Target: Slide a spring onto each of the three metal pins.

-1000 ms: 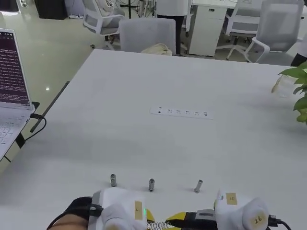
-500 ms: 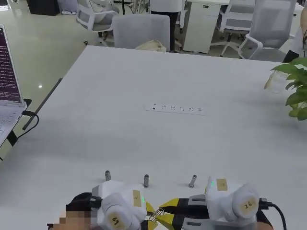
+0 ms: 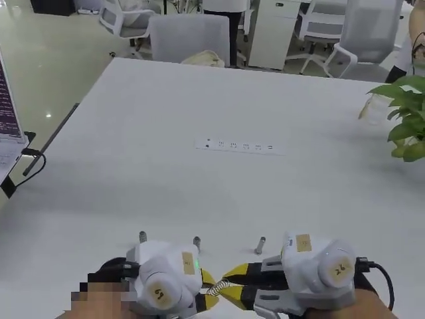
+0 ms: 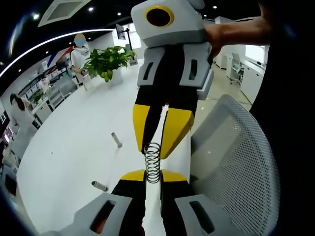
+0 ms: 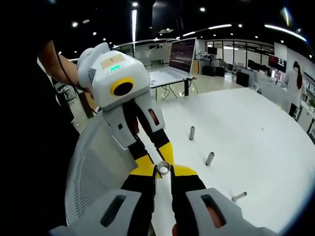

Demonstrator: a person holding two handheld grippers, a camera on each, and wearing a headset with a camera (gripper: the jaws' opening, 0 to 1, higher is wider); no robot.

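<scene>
White and matte, the tabletop (image 3: 199,100) of an open-plan office workbench carries three short metal pins (image 3: 197,243), which stand in a row close to its near edge. Just on the person's side of that row, at the near edge, the left gripper (image 4: 152,176) and the right gripper (image 5: 164,172) meet tip to tip, with a spring (image 4: 153,162) bridging them. The spring is a slim, open coil of grey wire, apart from every pin and roughly in front of the gap between the middle and right ones. The left gripper's black, yellow-tipped jaws are drawn almost together on one end of the coil. The right gripper's jaws are narrowed the same way on the other end, which the right gripper view shows end-on as a small ring. Both gripper bodies are rounded white plastic with small numbered stickers. The pins are too small to tell whether any carries a spring. A flush socket strip (image 3: 234,145) lies at the tabletop's middle, and a leafy plant (image 3: 406,119) stands at its right edge. A laptop (image 3: 6,106) sits beyond the left edge, and a grey mesh chair (image 4: 236,162) stands below the grippers.
</scene>
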